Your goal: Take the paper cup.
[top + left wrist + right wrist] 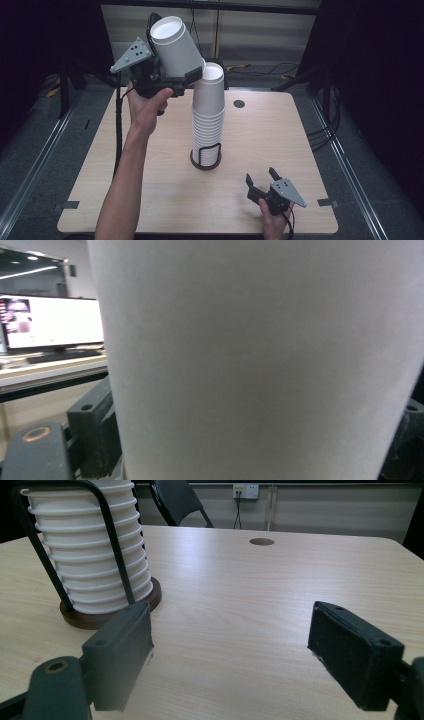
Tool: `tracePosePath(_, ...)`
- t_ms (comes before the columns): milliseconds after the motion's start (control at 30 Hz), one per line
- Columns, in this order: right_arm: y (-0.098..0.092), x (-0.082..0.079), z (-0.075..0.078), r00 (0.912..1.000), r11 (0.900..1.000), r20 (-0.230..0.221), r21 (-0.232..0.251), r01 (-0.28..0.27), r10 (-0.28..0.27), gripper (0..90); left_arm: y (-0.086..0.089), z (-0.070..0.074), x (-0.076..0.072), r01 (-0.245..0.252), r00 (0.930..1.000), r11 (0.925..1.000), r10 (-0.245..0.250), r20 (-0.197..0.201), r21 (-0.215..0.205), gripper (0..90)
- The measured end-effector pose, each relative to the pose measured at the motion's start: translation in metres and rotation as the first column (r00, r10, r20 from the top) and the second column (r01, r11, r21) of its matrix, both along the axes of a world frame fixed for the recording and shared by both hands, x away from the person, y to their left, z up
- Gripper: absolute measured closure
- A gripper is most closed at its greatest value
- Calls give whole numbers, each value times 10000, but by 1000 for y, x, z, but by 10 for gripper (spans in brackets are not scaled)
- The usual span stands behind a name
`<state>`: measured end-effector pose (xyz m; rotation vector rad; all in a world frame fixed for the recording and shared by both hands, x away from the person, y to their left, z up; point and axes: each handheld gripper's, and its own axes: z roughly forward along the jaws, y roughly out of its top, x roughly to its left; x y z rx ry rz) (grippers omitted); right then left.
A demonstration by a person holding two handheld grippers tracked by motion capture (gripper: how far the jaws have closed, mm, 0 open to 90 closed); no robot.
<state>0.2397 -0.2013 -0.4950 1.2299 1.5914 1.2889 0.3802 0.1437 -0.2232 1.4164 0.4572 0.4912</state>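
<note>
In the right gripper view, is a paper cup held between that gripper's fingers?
No: the right gripper has open fingers with only bare table between them.

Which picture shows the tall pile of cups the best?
The high view: there the whole stack of paper cups stands in its wire holder on the table, top to base. The right gripper view gives its lower cups close up behind the wire. The left gripper view looks at the single cup that the left gripper grips.

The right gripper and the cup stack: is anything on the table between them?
No. In the high view, only bare table lies between the open right gripper and the cup stack. The right gripper view shows this too.
</note>
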Motion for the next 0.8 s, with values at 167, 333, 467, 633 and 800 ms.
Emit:
tracePosePath(167,0,0,0,10000,10000,23,-6,6,-6,173,15,-6,0,-354,9993,9993,352,-156,-108,107)
tracePosePath(333,0,0,0,10000,10000,32,-9,13,-13,174,27,-14,0,-739,9966,9972,742,-346,80,106)
tracePosePath(467,0,-1,0,10000,10000,1,-14,1,-1,174,35,-24,3,-827,9944,9966,830,-651,68,105)
tracePosePath(633,1,0,0,10000,10000,13,-52,6,-6,173,42,-39,6,-804,9906,9967,808,-1104,82,103)
tracePosePath(800,1,-1,0,10000,10000,41,-82,-8,8,174,44,-51,5,-724,9851,9974,726,-1558,69,102)
